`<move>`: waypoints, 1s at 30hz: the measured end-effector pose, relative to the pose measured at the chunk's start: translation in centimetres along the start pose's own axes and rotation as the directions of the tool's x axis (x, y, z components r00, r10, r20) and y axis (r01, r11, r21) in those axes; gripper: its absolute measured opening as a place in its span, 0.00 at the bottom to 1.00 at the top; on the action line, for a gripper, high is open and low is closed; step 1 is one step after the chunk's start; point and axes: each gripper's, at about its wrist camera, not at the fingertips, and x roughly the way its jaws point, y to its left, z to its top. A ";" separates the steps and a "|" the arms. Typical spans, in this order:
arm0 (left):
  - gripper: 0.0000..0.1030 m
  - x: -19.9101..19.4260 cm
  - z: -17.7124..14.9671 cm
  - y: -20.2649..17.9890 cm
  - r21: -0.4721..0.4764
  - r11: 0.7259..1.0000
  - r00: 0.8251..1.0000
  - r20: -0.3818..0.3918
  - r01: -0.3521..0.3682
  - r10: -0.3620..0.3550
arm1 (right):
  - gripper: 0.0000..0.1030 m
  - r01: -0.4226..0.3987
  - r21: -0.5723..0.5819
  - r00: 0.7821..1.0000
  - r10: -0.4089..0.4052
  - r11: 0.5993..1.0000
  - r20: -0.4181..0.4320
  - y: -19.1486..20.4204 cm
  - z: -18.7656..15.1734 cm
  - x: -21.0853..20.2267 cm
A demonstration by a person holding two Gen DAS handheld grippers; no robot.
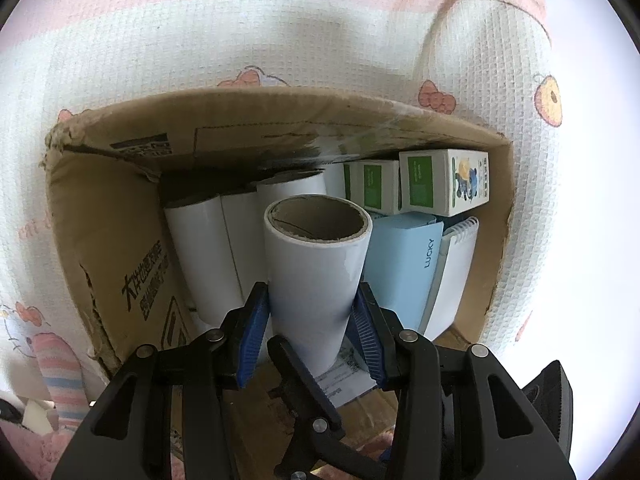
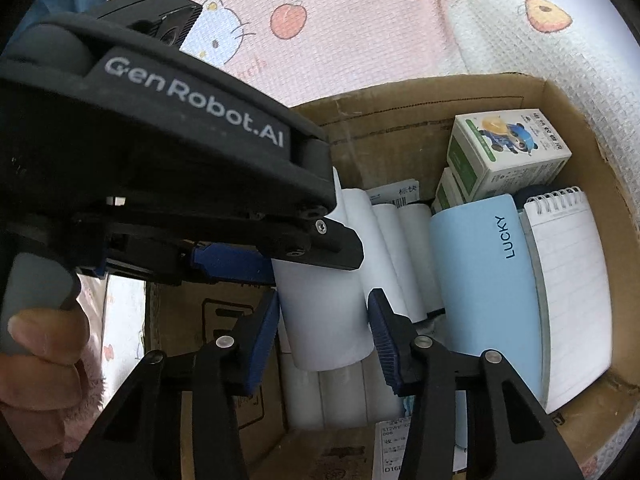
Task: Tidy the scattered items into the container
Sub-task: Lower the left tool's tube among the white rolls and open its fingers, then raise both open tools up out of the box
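A pale blanket (image 1: 280, 40) printed with cartoons and fruit fills the ground. On it sits an open cardboard box (image 1: 100, 220), its torn corner at 10 o'clock in the left wrist view.

The left gripper (image 1: 312, 300) is over the box. Its blue pads (image 1: 252, 320) are clamped on both sides of a white roll (image 1: 316, 264). The roll is inside the box mouth and leans toward 12 o'clock, showing its brown core end. I cannot tell whether it rests on anything below.

In the right wrist view the right gripper (image 2: 324, 320) stands with its jaws part-way apart and no grip shows. The same roll appears through the gap, with the left gripper's body over it from 10 o'clock. A hand (image 2: 40, 352) holds that gripper's handle at 8 o'clock.

More white rolls (image 1: 200, 248) lie packed side by side at 9 o'clock of the held roll. At its 3 o'clock a blue box (image 1: 404, 264) marked LUCKY stands on edge. A spiral notebook (image 1: 456, 268) stands just beside that, against the box wall. Green-and-white cartons (image 1: 440, 182) sit at 1 o'clock against the far wall. A printed label (image 1: 344, 376) lies on the box floor at 6 o'clock, partly hidden by the fingers.
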 end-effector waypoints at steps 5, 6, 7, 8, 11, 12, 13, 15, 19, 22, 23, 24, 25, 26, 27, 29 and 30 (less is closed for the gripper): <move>0.46 -1.6 -1.6 1.1 0.108 0.993 0.999 0.017 -0.041 0.040 | 0.41 -0.042 0.006 0.999 0.042 0.999 0.001 -0.1 0.0 -0.3; 0.47 -2.0 -3.7 0.2 0.119 0.992 0.998 0.043 -0.050 0.045 | 0.41 -0.056 0.007 0.998 0.056 0.998 0.004 -0.1 0.1 -0.4; 0.50 -1.9 -2.0 1.7 0.142 0.988 0.996 0.071 -0.068 0.058 | 0.41 -0.072 0.007 0.997 0.072 0.997 0.001 0.0 0.1 -0.4; 0.52 -2.6 -1.5 2.4 0.167 0.982 0.993 0.095 -0.083 0.068 | 0.41 -0.074 0.006 0.997 0.074 0.997 0.001 0.1 0.2 -0.4; 0.53 -4.2 -1.6 2.6 0.198 0.976 0.991 0.118 -0.085 0.063 | 0.40 -0.104 0.020 0.995 0.104 0.994 -0.012 0.2 0.4 -0.1; 0.53 -3.8 -1.4 2.0 0.210 0.974 0.990 0.126 -0.088 0.062 | 0.40 -0.108 0.022 0.994 0.108 0.994 -0.013 0.2 0.4 0.0; 0.53 -3.7 -1.6 1.6 0.222 0.970 0.988 0.137 -0.096 0.067 | 0.40 -0.105 0.020 0.994 0.106 0.994 -0.016 0.3 0.5 0.1; 0.53 -3.0 -0.5 1.9 0.241 0.963 0.984 0.156 -0.118 0.081 | 0.39 -0.100 0.020 0.995 0.101 0.995 -0.026 0.4 0.6 0.3; 0.53 -2.4 -0.7 2.6 0.336 0.929 0.981 0.165 -0.155 0.104 | 0.38 -0.106 0.031 0.993 0.107 0.994 -0.053 0.4 0.7 0.9; 0.52 -1.2 -1.1 1.5 0.390 0.900 0.971 0.204 -0.195 0.123 | 0.38 -0.095 0.042 0.994 0.097 0.995 -0.059 0.3 1.0 1.2; 0.49 -0.6 -1.1 1.2 0.410 0.890 0.972 0.203 -0.197 0.122 | 0.38 -0.087 0.040 0.994 0.089 0.995 -0.064 0.4 1.0 1.4; 0.46 -0.4 -1.1 1.0 0.428 0.881 0.972 0.199 -0.201 0.125 | 0.38 -0.078 0.043 0.994 0.081 0.996 -0.069 0.4 1.1 1.7; 0.45 0.0 -1.2 0.8 0.444 0.873 0.973 0.194 -0.203 0.128 | 0.38 -0.077 0.045 0.994 0.080 0.996 -0.075 0.4 1.1 1.8; 0.44 0.0 -1.3 0.7 0.455 0.867 0.973 0.191 -0.204 0.129 | 0.38 -0.076 0.048 0.993 0.080 0.996 -0.083 0.5 1.2 2.1; 0.41 0.1 -1.3 0.7 0.468 0.859 0.973 0.187 -0.206 0.131 | 0.38 -0.073 0.046 0.993 0.077 0.996 -0.089 0.7 1.2 2.3; 0.35 0.8 -1.2 0.5 0.485 0.848 0.974 0.180 -0.212 0.140 | 0.38 -0.059 0.039 0.993 0.063 0.997 -0.096 1.0 1.3 2.7; 0.33 1.0 -1.3 0.4 0.494 0.840 0.971 0.185 -0.226 0.152 | 0.38 -0.054 0.038 0.994 0.058 0.998 -0.098 1.1 1.4 2.9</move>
